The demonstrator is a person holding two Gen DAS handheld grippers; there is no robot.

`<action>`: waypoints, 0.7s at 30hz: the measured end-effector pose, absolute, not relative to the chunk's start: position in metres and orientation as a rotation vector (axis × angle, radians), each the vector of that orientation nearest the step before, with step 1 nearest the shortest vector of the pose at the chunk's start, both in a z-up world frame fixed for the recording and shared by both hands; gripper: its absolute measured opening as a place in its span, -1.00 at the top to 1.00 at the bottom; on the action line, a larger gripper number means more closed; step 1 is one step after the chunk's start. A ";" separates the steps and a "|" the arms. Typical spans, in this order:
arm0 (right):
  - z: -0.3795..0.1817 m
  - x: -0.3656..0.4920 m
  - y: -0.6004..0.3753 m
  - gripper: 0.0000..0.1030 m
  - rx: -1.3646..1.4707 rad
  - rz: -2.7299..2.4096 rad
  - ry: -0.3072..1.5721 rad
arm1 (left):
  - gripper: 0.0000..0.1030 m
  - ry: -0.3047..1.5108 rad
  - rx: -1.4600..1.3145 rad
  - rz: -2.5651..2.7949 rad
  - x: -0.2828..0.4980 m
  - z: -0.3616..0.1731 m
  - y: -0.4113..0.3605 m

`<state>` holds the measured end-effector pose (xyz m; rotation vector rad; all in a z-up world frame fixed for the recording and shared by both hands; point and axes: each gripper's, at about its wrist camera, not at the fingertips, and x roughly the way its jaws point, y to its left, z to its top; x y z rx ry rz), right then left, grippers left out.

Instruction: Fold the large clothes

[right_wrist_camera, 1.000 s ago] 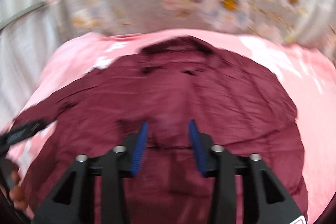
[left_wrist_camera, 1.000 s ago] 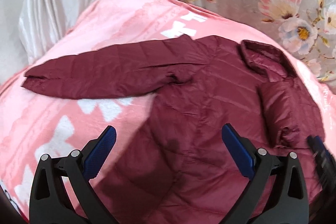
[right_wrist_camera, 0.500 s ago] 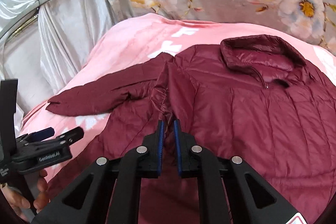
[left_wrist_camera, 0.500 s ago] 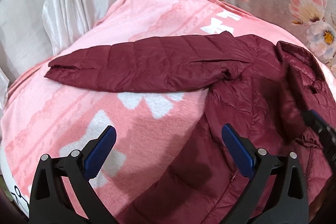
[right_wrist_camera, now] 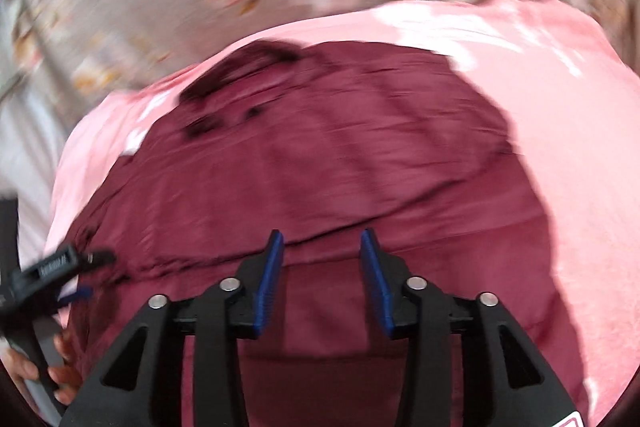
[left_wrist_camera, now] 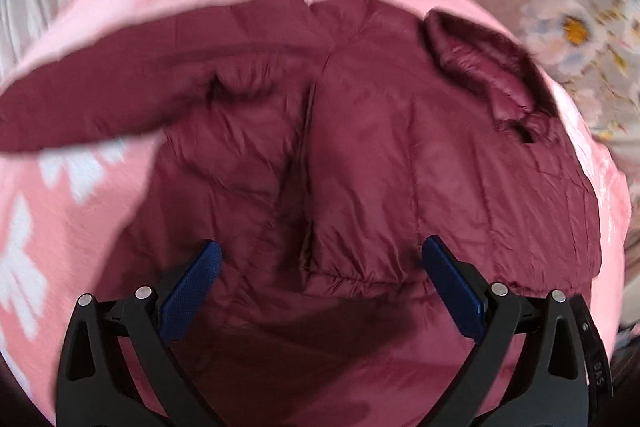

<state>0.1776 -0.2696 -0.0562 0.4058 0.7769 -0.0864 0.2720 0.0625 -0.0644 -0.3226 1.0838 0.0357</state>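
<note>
The maroon jacket [left_wrist_camera: 360, 155] lies spread on the pink blanket [left_wrist_camera: 80, 187], collar [left_wrist_camera: 480, 67] at the far right, one sleeve [left_wrist_camera: 120, 99] stretched out to the left. The left gripper [left_wrist_camera: 320, 283] hangs over the near hem with its jaws wide apart and nothing between them. The right gripper [right_wrist_camera: 320, 275] has just been opening; its jaws stand partly apart above the jacket [right_wrist_camera: 320, 155], gripping nothing. A hand [right_wrist_camera: 60, 375] shows at the near left edge of the right view.

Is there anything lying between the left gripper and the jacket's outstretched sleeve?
Nothing visible stands in the way. The left gripper hangs open over the jacket body, and the sleeve lies flat to the upper left on the pink blanket, with only jacket fabric and blanket between them.
</note>
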 end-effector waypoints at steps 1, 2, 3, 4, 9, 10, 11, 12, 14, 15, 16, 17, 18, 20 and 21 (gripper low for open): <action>-0.058 0.179 -0.280 0.16 0.424 -0.110 0.779 | -0.89 1.090 -0.354 0.042 0.274 -0.067 0.065; -0.061 0.181 -0.292 0.15 0.447 -0.135 0.780 | -0.89 1.091 -0.375 0.048 0.276 -0.068 0.067; -0.062 0.183 -0.302 0.13 0.471 -0.155 0.782 | -0.76 1.077 -0.395 0.051 0.278 -0.066 0.069; -0.063 0.186 -0.306 0.12 0.493 -0.166 0.782 | -0.52 1.064 -0.400 0.057 0.279 -0.065 0.069; -0.068 0.212 -0.333 0.16 0.639 -0.184 0.758 | 0.89 1.067 -0.413 0.007 0.299 -0.063 0.061; -0.068 0.218 -0.335 0.50 0.641 -0.185 0.757 | 0.95 1.050 -0.390 0.012 0.301 -0.060 0.057; -0.067 0.224 -0.336 0.87 0.634 -0.187 0.757 | 0.96 1.025 -0.362 0.021 0.301 -0.055 0.054; -0.061 0.224 -0.336 0.98 0.629 -0.189 0.734 | 0.96 0.990 -0.322 0.032 0.301 -0.047 0.050; -0.041 0.213 -0.331 0.98 0.595 -0.170 0.638 | 0.96 0.920 -0.281 0.040 0.296 -0.031 0.050; -0.027 0.205 -0.324 0.98 0.524 -0.180 0.584 | 0.97 0.899 -0.264 0.052 0.294 -0.028 0.051; -0.022 0.201 -0.320 0.98 0.471 -0.199 0.563 | 0.97 0.883 -0.240 0.069 0.293 -0.027 0.051; -0.025 0.202 -0.317 0.98 0.424 -0.222 0.579 | 0.97 0.882 -0.221 0.085 0.294 -0.030 0.051; -0.034 0.208 -0.319 0.98 0.418 -0.225 0.624 | 0.97 0.896 -0.191 0.110 0.298 -0.040 0.051; -0.055 0.218 -0.326 0.98 0.459 -0.211 0.721 | 0.96 0.947 -0.157 0.121 0.305 -0.061 0.048; -0.064 0.220 -0.327 0.97 0.486 -0.192 0.760 | 0.96 0.970 -0.149 0.117 0.307 -0.073 0.046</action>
